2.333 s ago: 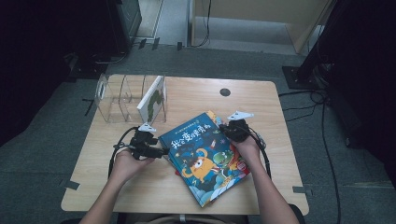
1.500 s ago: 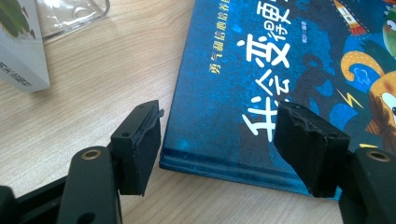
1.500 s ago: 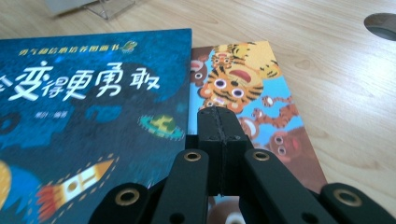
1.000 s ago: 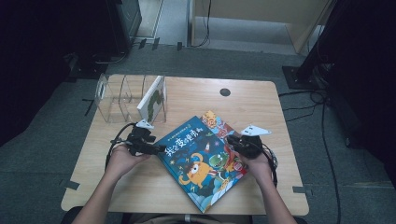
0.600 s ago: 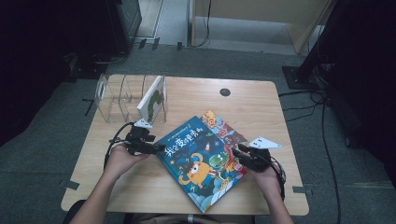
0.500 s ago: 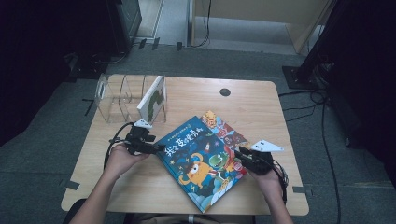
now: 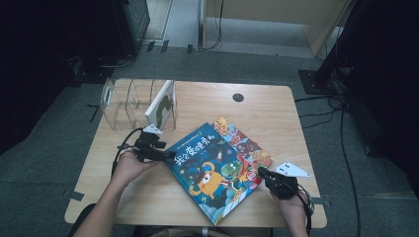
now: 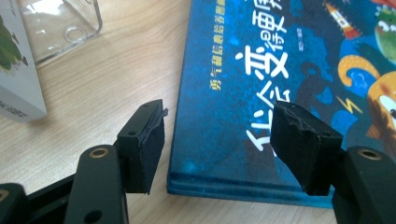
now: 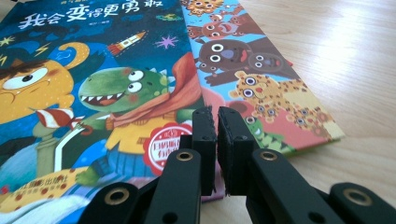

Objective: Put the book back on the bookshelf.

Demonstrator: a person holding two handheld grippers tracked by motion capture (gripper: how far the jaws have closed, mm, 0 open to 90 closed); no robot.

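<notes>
The left hand-held gripper stands open over the blue book corner; the right hand-held gripper has just been closing, nothing between its jaws

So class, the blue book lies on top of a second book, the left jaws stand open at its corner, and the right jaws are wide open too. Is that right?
Not quite. The right gripper has its jaws nearly shut, with nothing between them; the right gripper view shows it. The blue book does lie on the second book, and the left gripper stands open at its corner.
</notes>
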